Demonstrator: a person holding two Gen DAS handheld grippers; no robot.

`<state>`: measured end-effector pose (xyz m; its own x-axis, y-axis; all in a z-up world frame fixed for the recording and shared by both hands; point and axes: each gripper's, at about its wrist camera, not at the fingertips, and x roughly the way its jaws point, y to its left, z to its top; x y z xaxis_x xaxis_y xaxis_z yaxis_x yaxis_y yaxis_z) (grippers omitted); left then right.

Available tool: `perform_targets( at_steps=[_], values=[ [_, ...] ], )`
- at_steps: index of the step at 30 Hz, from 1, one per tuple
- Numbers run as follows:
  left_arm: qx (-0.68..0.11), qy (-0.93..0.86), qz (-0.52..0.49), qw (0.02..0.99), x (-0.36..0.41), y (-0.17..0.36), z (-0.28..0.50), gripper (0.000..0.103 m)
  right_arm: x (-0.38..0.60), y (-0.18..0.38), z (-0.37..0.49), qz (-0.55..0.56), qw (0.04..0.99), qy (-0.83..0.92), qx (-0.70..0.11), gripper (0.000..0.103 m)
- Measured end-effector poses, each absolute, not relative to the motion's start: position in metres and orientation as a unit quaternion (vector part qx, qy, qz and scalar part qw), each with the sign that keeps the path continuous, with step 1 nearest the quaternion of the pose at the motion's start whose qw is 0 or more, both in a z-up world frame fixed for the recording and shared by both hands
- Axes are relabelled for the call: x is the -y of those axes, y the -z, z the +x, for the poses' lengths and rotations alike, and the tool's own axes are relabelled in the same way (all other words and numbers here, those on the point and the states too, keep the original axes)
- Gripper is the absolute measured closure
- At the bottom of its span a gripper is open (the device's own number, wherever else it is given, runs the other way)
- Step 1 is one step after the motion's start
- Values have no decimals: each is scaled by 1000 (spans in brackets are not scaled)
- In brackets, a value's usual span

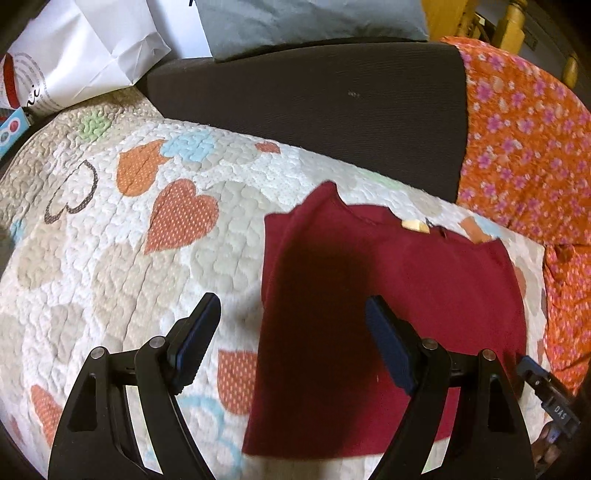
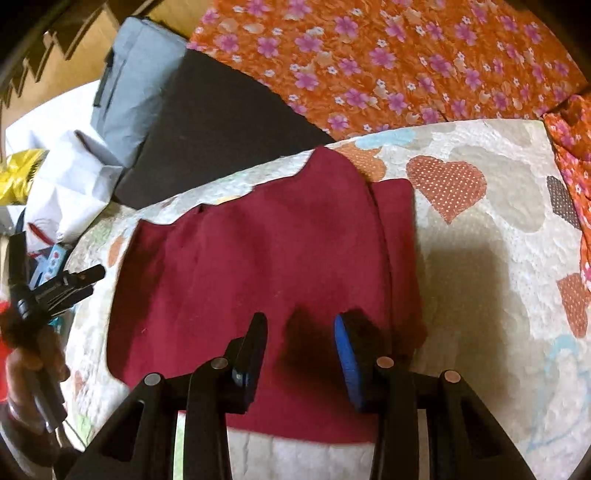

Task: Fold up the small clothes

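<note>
A small maroon shirt (image 1: 388,277) lies flat on a heart-patterned quilt (image 1: 129,258), its sides folded in and a pale neck label (image 1: 415,225) showing at the far edge. My left gripper (image 1: 293,310) hovers above the shirt's left edge, open wide and holding nothing. In the right wrist view the shirt (image 2: 258,251) fills the middle, with a folded flap along its right side. My right gripper (image 2: 300,325) hangs over the shirt's near part, its jaws partly apart with nothing between them. The left gripper (image 2: 55,288) shows at the left, held by a hand (image 2: 29,365).
A dark grey cushion (image 1: 314,110) lies beyond the quilt. An orange flowered cloth (image 1: 524,147) covers the right side. A white paper bag (image 1: 92,55) and a grey-blue pillow (image 1: 306,22) sit at the back left. Bare quilt (image 2: 480,277) lies right of the shirt.
</note>
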<state>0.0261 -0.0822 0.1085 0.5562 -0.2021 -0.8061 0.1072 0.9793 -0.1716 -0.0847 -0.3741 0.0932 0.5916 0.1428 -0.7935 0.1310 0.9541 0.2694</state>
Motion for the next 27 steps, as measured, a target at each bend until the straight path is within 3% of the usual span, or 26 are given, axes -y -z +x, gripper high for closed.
perform_targets(
  at_steps=[9,16,27],
  values=[
    [-486,86,-60,868,68,-76,-22,22,369,-85,-120,156,879,14,-451,67],
    [-522,57,-68,849,58,-30,-15,21,378,-56,-121,166,868,20,-467,67],
    [-486,62,-104,865,54,-43,-10,22,378,-90,-115,165,885,21,-435,67]
  ],
)
